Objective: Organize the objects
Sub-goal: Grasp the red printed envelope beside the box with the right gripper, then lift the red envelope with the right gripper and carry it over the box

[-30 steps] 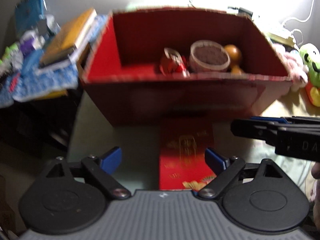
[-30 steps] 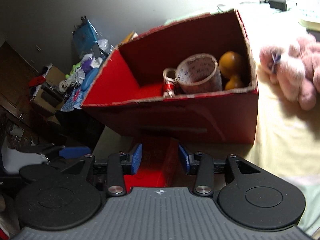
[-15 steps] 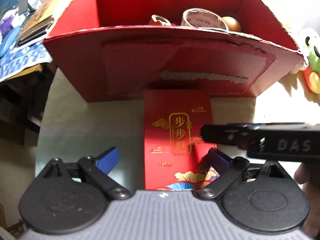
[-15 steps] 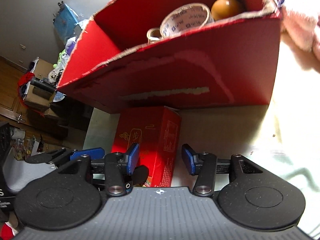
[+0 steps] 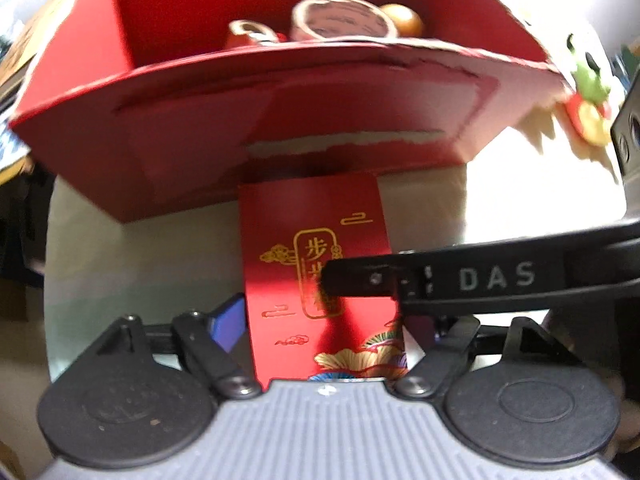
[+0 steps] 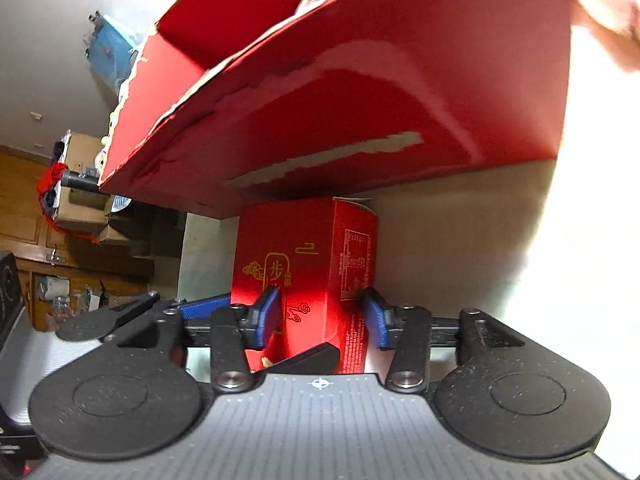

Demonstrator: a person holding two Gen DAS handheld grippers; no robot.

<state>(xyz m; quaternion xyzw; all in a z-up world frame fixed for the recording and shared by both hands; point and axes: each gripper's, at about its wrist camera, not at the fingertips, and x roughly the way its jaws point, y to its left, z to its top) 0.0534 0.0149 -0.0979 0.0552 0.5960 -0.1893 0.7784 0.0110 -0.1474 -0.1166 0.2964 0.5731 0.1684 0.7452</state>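
Note:
A small red box with gold print (image 5: 312, 264) lies on the table against the front wall of a big open red carton (image 5: 280, 120). It also shows in the right wrist view (image 6: 316, 264). My left gripper (image 5: 324, 320) is open, its blue pads either side of the small box. My right gripper (image 6: 322, 316) is open, one pad over the box's top face, the other beside its right side; its finger (image 5: 460, 280) crosses the left wrist view. The carton (image 6: 360, 100) holds a tape roll (image 5: 342, 20), an orange (image 5: 402, 20) and a small red item (image 5: 252, 34).
A green and red plush toy (image 5: 588, 92) lies right of the carton. A pink plush (image 6: 608, 0) sits at the upper right in the right wrist view. Cluttered boxes and bags (image 6: 80, 184) stand beyond the table's left edge.
Both grippers have moved forward and lower towards the small red box. The box now sits between the fingers of each. The carton looms closer.

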